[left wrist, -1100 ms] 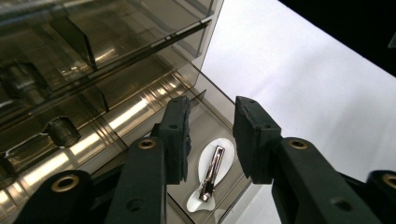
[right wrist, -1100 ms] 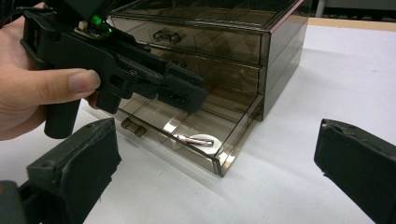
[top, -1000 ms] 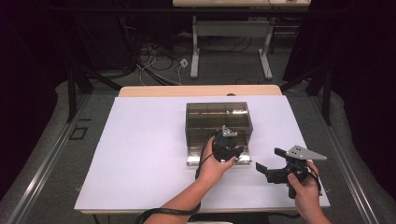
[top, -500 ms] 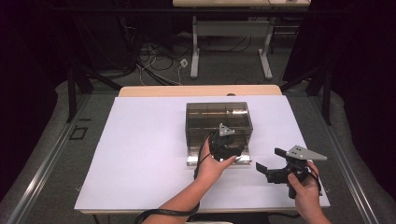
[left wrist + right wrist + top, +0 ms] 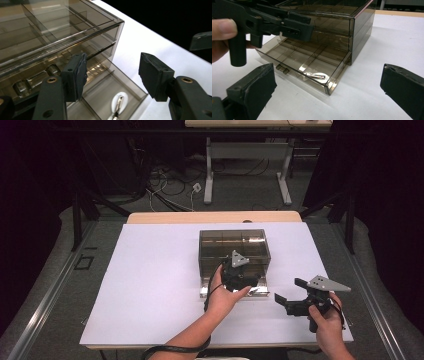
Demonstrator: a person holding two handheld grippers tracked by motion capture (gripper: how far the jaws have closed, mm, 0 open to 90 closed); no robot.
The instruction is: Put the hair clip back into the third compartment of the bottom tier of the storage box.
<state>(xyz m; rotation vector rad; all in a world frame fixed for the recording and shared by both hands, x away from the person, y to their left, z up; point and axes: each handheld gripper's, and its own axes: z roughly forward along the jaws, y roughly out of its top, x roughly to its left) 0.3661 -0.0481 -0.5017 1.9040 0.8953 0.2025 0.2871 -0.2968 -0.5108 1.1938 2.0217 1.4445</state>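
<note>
A small silvery wrapped item (image 5: 316, 75) lies in the front corner compartment of the open bottom drawer (image 5: 317, 82) of a smoky plastic organizer (image 5: 234, 248) on the white table (image 5: 150, 285). The left gripper (image 5: 112, 72) hovers just above it, jaws just opened, nothing between them. The right gripper (image 5: 290, 290), jaws wide apart, waits nearby. The item's long axis runs along the drawer front.

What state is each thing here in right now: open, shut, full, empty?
Smoky transparent plastic drawer box: upper drawers shut.
Bottom drawer: pulled out.
Small shiny metal piece: lying in the bottom drawer's corner compartment.
Left tool: jaws just opened, nothing between them.
Right tool: open, empty.
</note>
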